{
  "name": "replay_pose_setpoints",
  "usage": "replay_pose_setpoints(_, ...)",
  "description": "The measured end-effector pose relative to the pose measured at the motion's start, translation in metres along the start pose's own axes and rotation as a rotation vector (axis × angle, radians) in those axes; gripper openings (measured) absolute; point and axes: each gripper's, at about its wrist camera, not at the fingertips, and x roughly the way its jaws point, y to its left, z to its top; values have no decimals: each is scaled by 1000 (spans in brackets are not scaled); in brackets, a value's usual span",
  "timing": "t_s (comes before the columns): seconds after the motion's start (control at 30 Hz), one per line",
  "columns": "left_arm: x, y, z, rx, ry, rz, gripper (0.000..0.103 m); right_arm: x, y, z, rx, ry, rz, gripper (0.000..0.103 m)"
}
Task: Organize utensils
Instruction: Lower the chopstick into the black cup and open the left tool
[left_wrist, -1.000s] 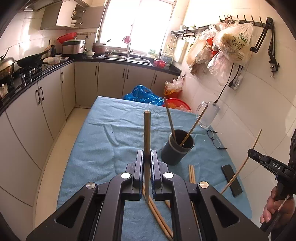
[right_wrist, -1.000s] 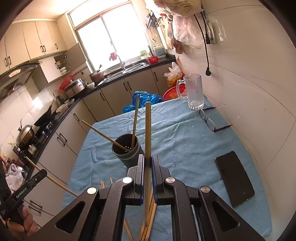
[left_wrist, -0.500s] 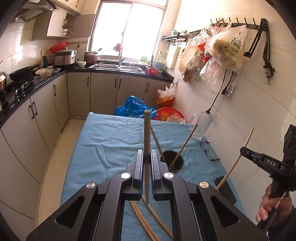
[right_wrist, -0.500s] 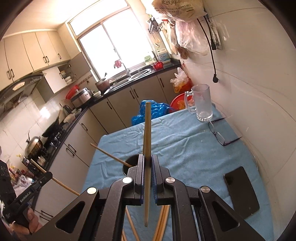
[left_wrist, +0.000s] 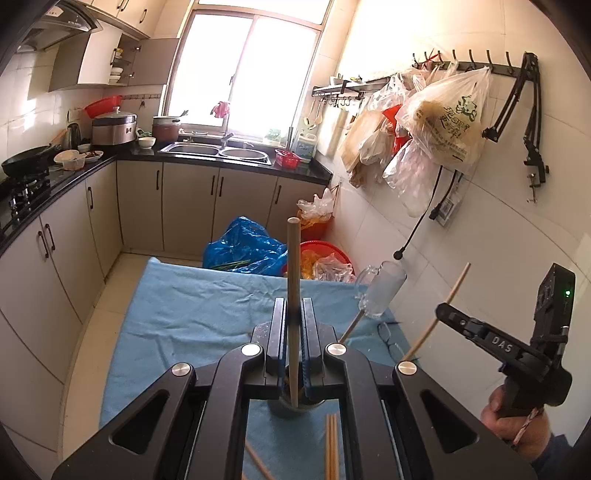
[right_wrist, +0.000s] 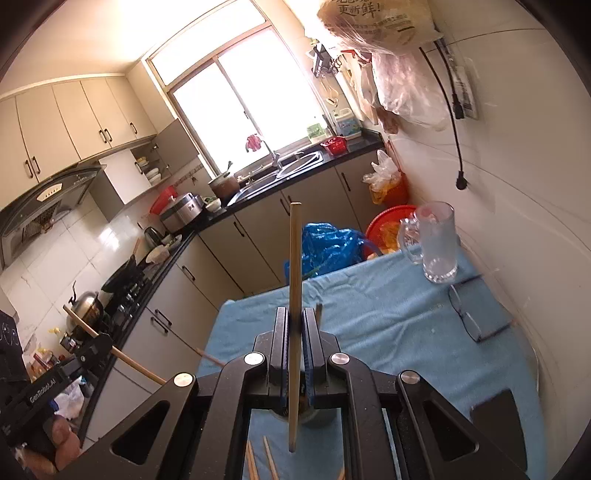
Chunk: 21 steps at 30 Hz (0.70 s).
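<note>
In the left wrist view my left gripper (left_wrist: 293, 321) is shut on a wooden chopstick (left_wrist: 293, 280) that stands upright. Its lower tip hangs over the dark cup (left_wrist: 295, 408), which is mostly hidden under the jaws. Another chopstick (left_wrist: 351, 326) leans out of that cup. My right gripper (right_wrist: 295, 326) is shut on a second chopstick (right_wrist: 295, 266), also upright above the cup (right_wrist: 314, 415). Each view shows the other gripper from the side, right gripper (left_wrist: 443, 314) and left gripper (right_wrist: 103, 343), with its stick. Loose chopsticks (left_wrist: 330, 446) lie on the blue cloth (left_wrist: 192, 317).
A glass mug (right_wrist: 436, 243), folded glasses (right_wrist: 469, 317) and a black phone (right_wrist: 495, 417) lie along the wall side of the table. Beyond the table's far edge are a blue bag (left_wrist: 243, 251) and a red basin (left_wrist: 325, 254). Cabinets run along the left.
Both grippers have risen and moved forward with their chopsticks. The cup has slid from ahead of the jaws to beneath them.
</note>
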Motion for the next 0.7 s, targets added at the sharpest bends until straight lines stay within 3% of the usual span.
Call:
replay_pose_setpoints(0.27,46,-7,3,-21,39,4,6,49,-4,17,23,16,-9,7)
replay_pose_setpoints(0.7,98,-6,-30,-6,141,27,6,111,-32,-15,99,141,-44,7)
